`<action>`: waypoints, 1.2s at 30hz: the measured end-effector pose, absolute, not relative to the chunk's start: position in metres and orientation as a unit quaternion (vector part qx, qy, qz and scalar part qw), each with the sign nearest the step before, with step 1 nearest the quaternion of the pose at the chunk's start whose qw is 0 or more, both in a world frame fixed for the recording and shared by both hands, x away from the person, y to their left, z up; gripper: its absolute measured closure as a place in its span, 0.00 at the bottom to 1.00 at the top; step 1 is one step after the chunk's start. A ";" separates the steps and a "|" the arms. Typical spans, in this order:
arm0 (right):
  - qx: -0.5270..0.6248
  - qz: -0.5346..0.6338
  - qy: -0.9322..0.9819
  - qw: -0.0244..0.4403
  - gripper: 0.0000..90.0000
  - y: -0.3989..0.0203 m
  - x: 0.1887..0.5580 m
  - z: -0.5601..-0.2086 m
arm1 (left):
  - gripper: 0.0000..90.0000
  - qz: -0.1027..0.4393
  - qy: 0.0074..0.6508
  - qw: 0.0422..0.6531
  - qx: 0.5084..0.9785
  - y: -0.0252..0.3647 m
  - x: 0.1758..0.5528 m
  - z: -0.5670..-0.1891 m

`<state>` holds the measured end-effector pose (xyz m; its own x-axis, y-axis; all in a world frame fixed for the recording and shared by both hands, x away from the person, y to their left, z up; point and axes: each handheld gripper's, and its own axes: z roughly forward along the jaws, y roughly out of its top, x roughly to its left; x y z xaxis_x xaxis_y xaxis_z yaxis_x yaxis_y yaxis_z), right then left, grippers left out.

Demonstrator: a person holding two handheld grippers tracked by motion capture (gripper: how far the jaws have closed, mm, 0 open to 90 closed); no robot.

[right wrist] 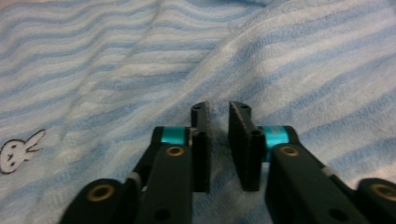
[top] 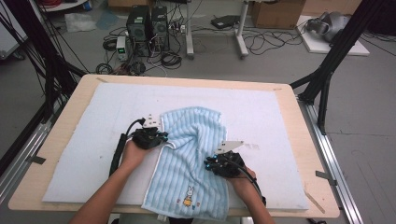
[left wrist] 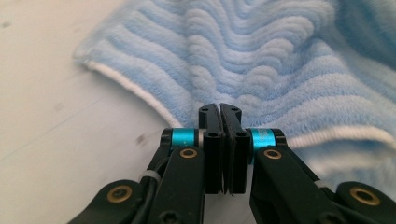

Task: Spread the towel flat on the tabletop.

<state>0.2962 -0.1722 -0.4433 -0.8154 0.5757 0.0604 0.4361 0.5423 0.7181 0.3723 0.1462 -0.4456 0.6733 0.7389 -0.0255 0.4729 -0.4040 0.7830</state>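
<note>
**Both grippers at blue towel on padded table**

Towel (top: 194,158): light blue, ribbed stripes, white hem, lies rumpled on the white mat (top: 280,121) covering the table (top: 70,107). Near end hangs slightly past the table's front edge. Rabbit print (top: 188,196) near the bottom hem, also seen at the left edge of the right gripper view (right wrist: 16,154). A raised fold runs up the middle of the towel.

Left gripper (top: 156,138): at the towel's left edge, about halfway up. In the left gripper view (left wrist: 221,112) the 2 jaws are pressed together, no gap. Tips sit at the white hem where the towel edge meets the mat; cannot tell if any cloth is pinched between them. Towel (left wrist: 261,60) bunches in waves just beyond the tips. Bare mat (left wrist: 56,116) on the left of that view.

Right gripper (top: 215,163): on the towel's right part, beside the central fold. In the right gripper view (right wrist: 219,112) the jaws stand a narrow slit apart, nearly together, tips low over the striped towel (right wrist: 289,60). No cloth visibly clamped in the slit; a ridge of fabric rises just past the tips.

Hands: left hand (top: 133,153) and right hand (top: 240,179) enter from the bottom, each holding 1 gripper. Grey 3-cornered plates sit on top of both grippers.

Behind the table: floor with cables and 2 computer towers (top: 147,25).
</note>
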 end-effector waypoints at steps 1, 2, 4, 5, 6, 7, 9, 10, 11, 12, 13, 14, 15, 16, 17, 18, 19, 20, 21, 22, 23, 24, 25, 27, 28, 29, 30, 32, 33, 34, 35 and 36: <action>0.286 0.384 0.874 0.084 0.94 -0.172 0.296 -0.444 | 0.97 0.167 0.373 0.403 0.819 0.151 0.372 -0.445; 0.283 0.385 0.876 0.072 0.95 -0.172 0.295 -0.443 | 0.97 0.170 0.374 0.401 0.819 0.156 0.371 -0.445; 0.269 0.387 0.881 0.051 0.95 -0.170 0.293 -0.443 | 0.97 0.170 0.381 0.403 0.814 0.165 0.370 -0.445; 0.262 0.389 0.882 0.035 0.95 -0.169 0.292 -0.443 | 0.97 0.170 0.385 0.403 0.813 0.169 0.369 -0.446; 0.254 0.389 0.885 0.025 0.95 -0.168 0.290 -0.443 | 0.97 0.169 0.388 0.403 0.811 0.173 0.369 -0.446; 0.249 0.389 0.887 0.018 0.95 -0.166 0.288 -0.443 | 0.97 0.170 0.390 0.402 0.811 0.176 0.368 -0.445; 0.233 0.390 0.891 -0.004 0.95 -0.165 0.285 -0.443 | 0.97 0.172 0.395 0.401 0.809 0.182 0.366 -0.445; 0.224 0.390 0.893 -0.013 0.95 -0.163 0.283 -0.443 | 0.97 0.174 0.395 0.399 0.809 0.185 0.365 -0.444; 0.220 0.389 0.894 -0.015 0.94 -0.163 0.282 -0.443 | 0.97 0.174 0.397 0.402 0.806 0.186 0.365 -0.444; 0.214 0.388 0.896 -0.015 0.93 -0.162 0.282 -0.442 | 0.97 0.173 0.397 0.402 0.806 0.188 0.364 -0.444; 0.210 0.389 0.897 -0.017 0.89 -0.163 0.283 -0.442 | 0.97 0.171 0.398 0.403 0.806 0.189 0.364 -0.445; 0.216 0.394 0.893 -0.013 0.82 -0.163 0.285 -0.440 | 0.96 0.173 0.399 0.406 0.804 0.189 0.364 -0.445; 0.221 0.405 0.887 -0.007 0.80 -0.166 0.288 -0.438 | 0.93 0.177 0.402 0.408 0.800 0.190 0.364 -0.445; 0.230 0.418 0.879 -0.004 0.74 -0.169 0.291 -0.435 | 0.88 0.183 0.405 0.412 0.795 0.190 0.365 -0.445; 0.239 0.431 0.870 0.006 0.71 -0.172 0.295 -0.432 | 0.79 0.192 0.411 0.416 0.788 0.190 0.365 -0.444; 0.249 0.442 0.862 0.016 0.67 -0.177 0.299 -0.429 | 0.70 0.198 0.413 0.423 0.782 0.192 0.365 -0.443; 0.258 0.450 0.854 0.037 0.60 -0.180 0.305 -0.426 | 0.67 0.200 0.412 0.433 0.776 0.194 0.366 -0.442; 0.272 0.459 0.844 0.054 0.57 -0.184 0.311 -0.424 | 0.65 0.203 0.414 0.441 0.770 0.195 0.366 -0.441; 0.285 0.466 0.835 0.069 0.54 -0.188 0.318 -0.422 | 0.63 0.204 0.417 0.447 0.765 0.197 0.366 -0.440; 0.300 0.470 0.826 0.086 0.51 -0.191 0.326 -0.420 | 0.61 0.207 0.421 0.454 0.758 0.198 0.366 -0.440; 0.318 0.469 0.818 0.099 0.48 -0.193 0.334 -0.420 | 0.58 0.209 0.423 0.457 0.754 0.199 0.367 -0.439; 0.331 0.468 0.813 0.106 0.46 -0.193 0.343 -0.419 | 0.58 0.208 0.424 0.463 0.750 0.201 0.367 -0.439; 0.341 0.465 0.809 0.114 0.46 -0.193 0.352 -0.420 | 0.57 0.209 0.425 0.466 0.747 0.201 0.368 -0.439; 0.359 0.450 0.808 0.129 0.46 -0.191 0.369 -0.422 | 0.52 0.206 0.425 0.472 0.745 0.202 0.369 -0.438; 0.364 0.441 0.809 0.135 0.47 -0.189 0.378 -0.424 | 0.51 0.206 0.423 0.473 0.745 0.202 0.369 -0.439; 0.371 0.428 0.812 0.137 0.49 -0.186 0.386 -0.426 | 0.49 0.210 0.423 0.473 0.744 0.201 0.370 -0.439; 0.374 0.418 0.815 0.143 0.52 -0.183 0.394 -0.429 | 0.46 0.213 0.419 0.472 0.746 0.201 0.370 -0.439; 0.380 0.406 0.817 0.154 0.60 -0.179 0.407 -0.434 | 0.44 0.213 0.419 0.474 0.744 0.201 0.370 -0.439; 0.385 0.398 0.817 0.159 0.62 -0.177 0.412 -0.435 | 0.42 0.210 0.422 0.477 0.742 0.201 0.370 -0.440; 0.392 0.396 0.815 0.161 0.63 -0.174 0.417 -0.438 | 0.41 0.206 0.422 0.478 0.742 0.201 0.370 -0.440; 0.396 0.393 0.815 0.158 0.63 -0.172 0.421 -0.440 | 0.41 0.205 0.421 0.479 0.743 0.202 0.371 -0.440; 0.404 0.389 0.813 0.156 0.62 -0.170 0.425 -0.442 | 0.41 0.204 0.422 0.477 0.743 0.202 0.371 -0.440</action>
<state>0.4252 -0.1700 -0.4424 -0.6245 0.7786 0.0611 0.5355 0.3700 0.7591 0.3712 0.2019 -0.4402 0.5610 0.8219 -0.0984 0.4315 -0.1889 0.8821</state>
